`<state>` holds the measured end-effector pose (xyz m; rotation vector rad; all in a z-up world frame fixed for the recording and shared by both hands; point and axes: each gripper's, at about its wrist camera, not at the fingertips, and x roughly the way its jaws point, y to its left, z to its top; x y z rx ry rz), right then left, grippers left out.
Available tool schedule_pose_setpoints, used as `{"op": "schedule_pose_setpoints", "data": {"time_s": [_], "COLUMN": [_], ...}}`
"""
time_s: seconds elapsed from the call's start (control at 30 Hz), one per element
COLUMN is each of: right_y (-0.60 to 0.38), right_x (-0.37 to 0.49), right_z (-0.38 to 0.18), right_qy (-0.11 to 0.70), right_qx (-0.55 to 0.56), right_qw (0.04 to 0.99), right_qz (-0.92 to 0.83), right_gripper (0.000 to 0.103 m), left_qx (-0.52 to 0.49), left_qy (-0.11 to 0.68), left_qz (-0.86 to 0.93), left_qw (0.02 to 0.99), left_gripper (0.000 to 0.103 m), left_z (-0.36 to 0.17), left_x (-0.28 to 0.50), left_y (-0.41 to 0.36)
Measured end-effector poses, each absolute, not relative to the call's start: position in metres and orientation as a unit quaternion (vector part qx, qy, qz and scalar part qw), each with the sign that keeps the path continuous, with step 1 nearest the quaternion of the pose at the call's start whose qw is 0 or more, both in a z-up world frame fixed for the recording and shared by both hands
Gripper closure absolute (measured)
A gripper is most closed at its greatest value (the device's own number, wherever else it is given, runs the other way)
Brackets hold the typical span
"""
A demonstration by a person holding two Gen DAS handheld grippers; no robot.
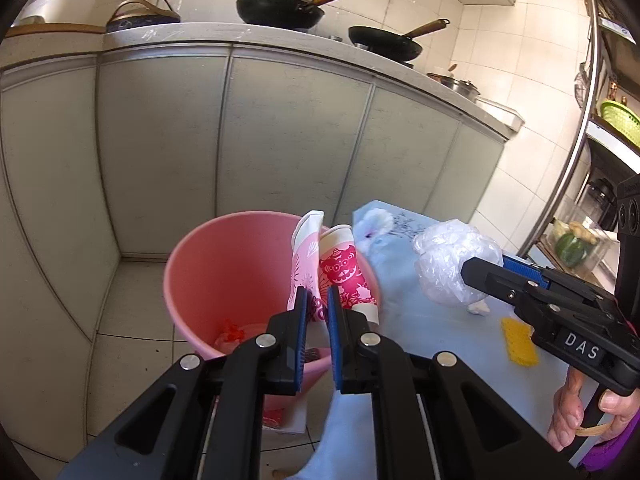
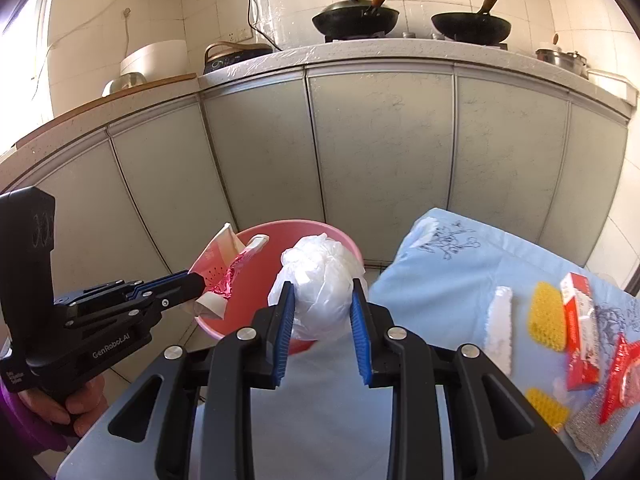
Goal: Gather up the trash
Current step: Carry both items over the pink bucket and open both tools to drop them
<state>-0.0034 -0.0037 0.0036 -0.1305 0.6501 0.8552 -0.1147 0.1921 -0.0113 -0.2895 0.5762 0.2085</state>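
My left gripper (image 1: 317, 300) is shut on a crushed paper cup (image 1: 344, 276) with pink and red prints, held over the right rim of a pink trash bucket (image 1: 224, 264). The same cup (image 2: 230, 276) shows in the right wrist view at the tip of the left gripper (image 2: 202, 282), above the bucket (image 2: 264, 280). My right gripper (image 2: 320, 300) is shut on a crumpled white plastic bag (image 2: 316, 280), near the bucket's front rim. In the left wrist view that bag (image 1: 452, 264) hangs over the blue tablecloth (image 1: 432, 320), in the right gripper (image 1: 466, 268).
The bucket stands on a tiled floor in front of grey cabinets (image 2: 380, 152) under a counter with woks. On the blue-covered table (image 2: 460, 280) lie yellow sponges (image 2: 546, 316), a white strip (image 2: 500, 332), red wrappers (image 2: 580, 328) and a steel scourer (image 2: 588, 428). Red scraps (image 1: 232, 330) lie inside the bucket.
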Motion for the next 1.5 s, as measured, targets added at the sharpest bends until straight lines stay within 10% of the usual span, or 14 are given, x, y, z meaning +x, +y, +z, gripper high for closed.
{"op": "schedule_pose_setpoints", "data": {"time_s": [0.77,1.5], "right_y": [0.08,0.044], "right_x": [0.048,0.036], "right_z": [-0.069,-0.049], "right_qy": [0.445,0.41], "right_qx": [-0.047,-0.039], "right_qw": [0.79,0.81], "right_qz": [0.419,0.417], "right_gripper": [0.066,0.064], "left_qx": [-0.159,-0.165], "left_qy": [0.338,0.345], "left_qz": [0.159,0.159], "left_qw": [0.914,0.91], "left_gripper": [0.093,0.072], "left_z": [-0.051,-0.041], "left_x": [-0.089,-0.093], "left_y": [0.232,0.22]}}
